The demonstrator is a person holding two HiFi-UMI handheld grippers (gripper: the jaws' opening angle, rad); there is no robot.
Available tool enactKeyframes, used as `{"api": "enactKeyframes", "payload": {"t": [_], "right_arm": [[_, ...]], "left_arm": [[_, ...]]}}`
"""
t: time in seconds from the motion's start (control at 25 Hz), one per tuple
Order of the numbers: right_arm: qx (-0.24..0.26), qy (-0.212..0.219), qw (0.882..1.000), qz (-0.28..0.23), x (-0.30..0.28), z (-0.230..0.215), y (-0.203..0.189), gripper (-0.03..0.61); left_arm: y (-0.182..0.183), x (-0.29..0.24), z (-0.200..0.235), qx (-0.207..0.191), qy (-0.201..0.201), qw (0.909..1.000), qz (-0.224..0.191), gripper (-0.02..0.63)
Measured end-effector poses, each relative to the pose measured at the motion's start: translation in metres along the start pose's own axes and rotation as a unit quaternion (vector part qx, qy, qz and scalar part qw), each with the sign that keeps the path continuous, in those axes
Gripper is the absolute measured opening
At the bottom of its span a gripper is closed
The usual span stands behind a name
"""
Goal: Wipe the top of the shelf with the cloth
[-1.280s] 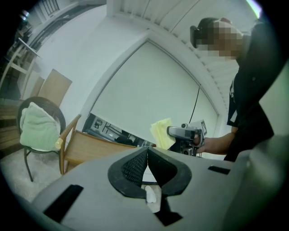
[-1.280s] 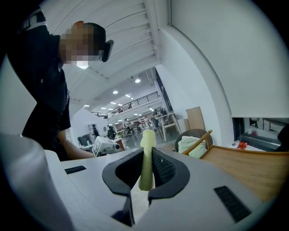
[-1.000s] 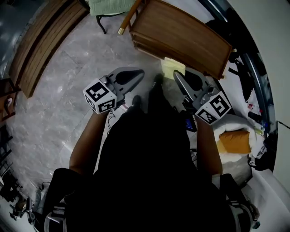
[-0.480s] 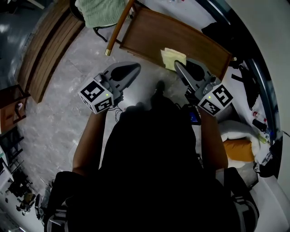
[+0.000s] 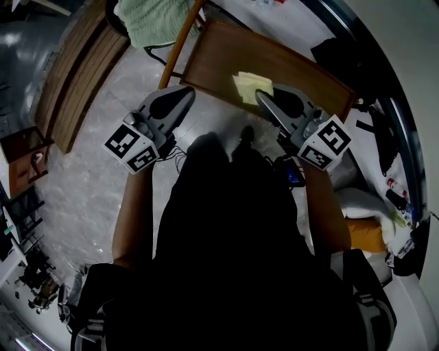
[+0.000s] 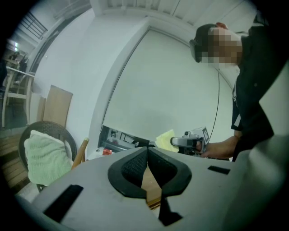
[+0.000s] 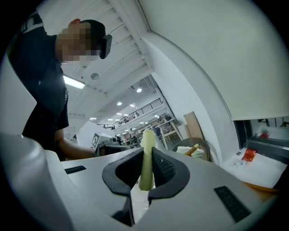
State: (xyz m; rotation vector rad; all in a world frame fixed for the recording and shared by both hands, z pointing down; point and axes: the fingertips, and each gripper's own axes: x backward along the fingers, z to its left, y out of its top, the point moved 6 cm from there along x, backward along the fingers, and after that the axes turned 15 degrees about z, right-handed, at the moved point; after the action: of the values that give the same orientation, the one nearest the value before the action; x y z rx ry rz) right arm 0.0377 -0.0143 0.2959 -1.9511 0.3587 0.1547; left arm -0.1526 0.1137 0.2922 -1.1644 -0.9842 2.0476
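Cloth has advanced farther over the shelf.

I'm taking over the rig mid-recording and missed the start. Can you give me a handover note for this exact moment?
Left gripper: shut and empty, held near the front left corner of the shelf.
Right gripper: shut on the yellow cloth, which is over the shelf top near its front edge.
Done: the cloth is gripped and at the shelf.
Left: wipe across the top. I can't tell whether the cloth is touching the wood yet.

Grey marbled floor, a slatted wooden bench at left — a wicker chair with 1 green cushion.
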Motion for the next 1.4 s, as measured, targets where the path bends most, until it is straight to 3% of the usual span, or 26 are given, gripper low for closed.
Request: {"api": "enactKeyframes", "payload": {"t": [0.28,0.56,0.76,1.0,1.16,1.4], "right_arm": [[0.001,-0.004,1.0,0.025,-0.046,-0.013,0.016,0.044],[-0.003,-0.03,0.999,0.031,-0.101,-0.023,0.051,0.044],[0.003,-0.054,0.998,0.037,-0.139,-0.035,0.072,0.044],[-0.03,-0.111,0.993,0.037,-0.169,-0.062,0.069,0.044],[-0.054,-0.152,0.986,0.044,-0.186,-0.078,0.061,0.044],[-0.092,-0.177,0.979,0.043,-0.185,-0.11,0.041,0.044]], "left_arm": [[0.01,0.015,0.061,0.011,0.001,0.9999,-0.012,0.014],[0.037,0.014,0.11,-0.023,-0.026,0.9993,-0.011,0.014],[0.048,0.018,0.139,-0.026,-0.044,0.9985,-0.021,0.014],[0.048,-0.001,0.163,-0.023,-0.031,0.9993,-0.006,0.014],[0.04,-0.013,0.18,0.004,-0.033,0.9994,0.008,0.014],[0.043,-0.042,0.192,0.017,-0.019,0.9993,0.029,0.014]]}}
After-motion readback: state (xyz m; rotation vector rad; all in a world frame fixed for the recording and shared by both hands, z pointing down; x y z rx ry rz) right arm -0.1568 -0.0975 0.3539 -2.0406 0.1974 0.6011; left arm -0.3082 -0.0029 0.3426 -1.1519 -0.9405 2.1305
